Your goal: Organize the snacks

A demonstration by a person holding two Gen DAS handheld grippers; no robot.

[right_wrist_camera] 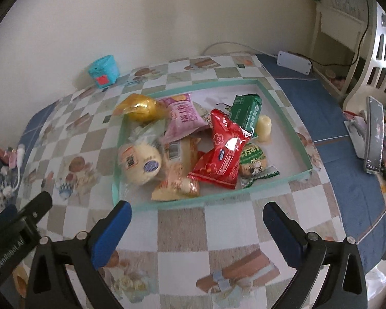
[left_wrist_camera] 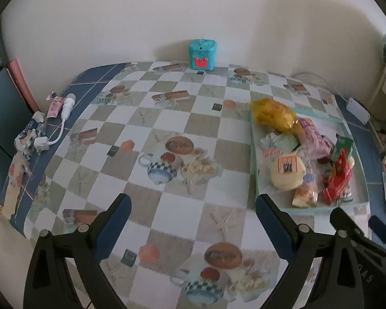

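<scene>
A shallow tray with a mint-green rim [right_wrist_camera: 283, 103] [left_wrist_camera: 254, 154] lies on the checkered table and holds several wrapped snacks: a red packet [right_wrist_camera: 222, 152], a green packet [right_wrist_camera: 245, 112], a pink packet [right_wrist_camera: 184, 117], a yellow bag [right_wrist_camera: 139, 106] [left_wrist_camera: 274, 114] and a round pale bun [right_wrist_camera: 139, 163] [left_wrist_camera: 287, 171]. My right gripper [right_wrist_camera: 196, 215] is open and empty, just in front of the tray's near rim. My left gripper [left_wrist_camera: 193, 206] is open and empty over the tablecloth, left of the tray.
A teal box [left_wrist_camera: 202, 54] [right_wrist_camera: 103, 70] stands at the table's far edge by the wall. A white charger with cable [left_wrist_camera: 64, 118] and small clutter lie at the left edge. A white power adapter [right_wrist_camera: 294, 61] and a remote [right_wrist_camera: 374, 134] lie on the right.
</scene>
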